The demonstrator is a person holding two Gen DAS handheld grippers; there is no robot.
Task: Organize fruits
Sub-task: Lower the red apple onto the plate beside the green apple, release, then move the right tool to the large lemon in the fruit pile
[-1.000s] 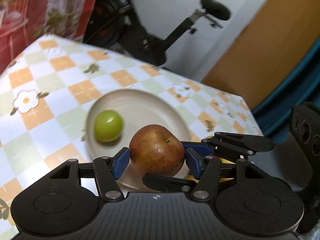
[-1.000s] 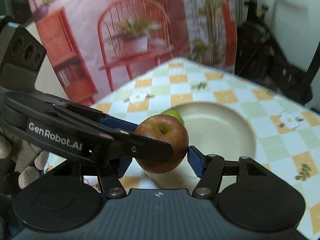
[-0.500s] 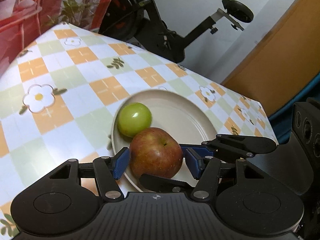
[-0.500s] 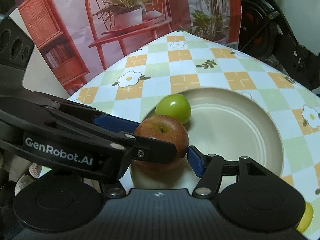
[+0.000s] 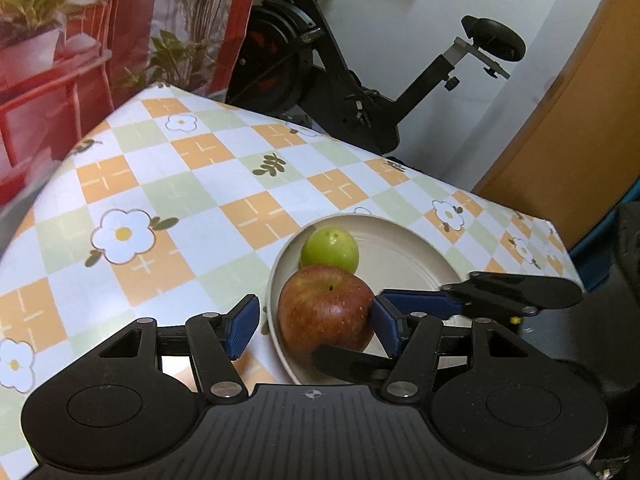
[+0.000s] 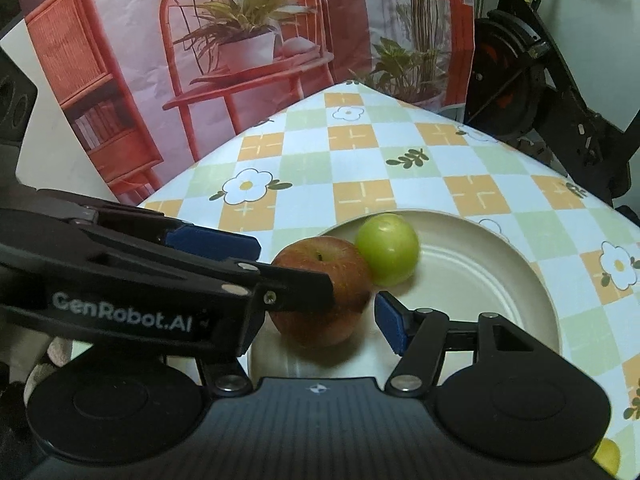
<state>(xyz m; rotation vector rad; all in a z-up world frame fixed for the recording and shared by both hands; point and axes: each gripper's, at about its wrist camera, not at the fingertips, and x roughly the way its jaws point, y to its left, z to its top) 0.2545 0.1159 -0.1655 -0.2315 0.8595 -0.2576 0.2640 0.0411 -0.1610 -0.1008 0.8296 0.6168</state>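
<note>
A red apple [image 5: 325,309] rests on the near left part of a cream plate [image 5: 416,256], touching a small green fruit [image 5: 330,249] behind it. My left gripper [image 5: 314,328] is open, its blue pads [image 5: 242,326] standing apart from the apple on both sides. My right gripper [image 6: 320,320] is also open around the apple [image 6: 320,284]; the left gripper's arm [image 6: 120,280] crosses in front and hides its left finger. The green fruit [image 6: 387,255] and plate [image 6: 500,280] also show in the right wrist view.
The plate sits on a checkered flower tablecloth [image 5: 160,200]. An exercise bike [image 5: 340,80] stands behind the table's far edge. A red printed backdrop [image 6: 200,60] hangs at the left. A yellow fruit [image 6: 608,456] peeks out at the lower right.
Both grippers lowered the red apple onto the plate beside the green fruit, then opened; the pads now stand clear of the apple.
</note>
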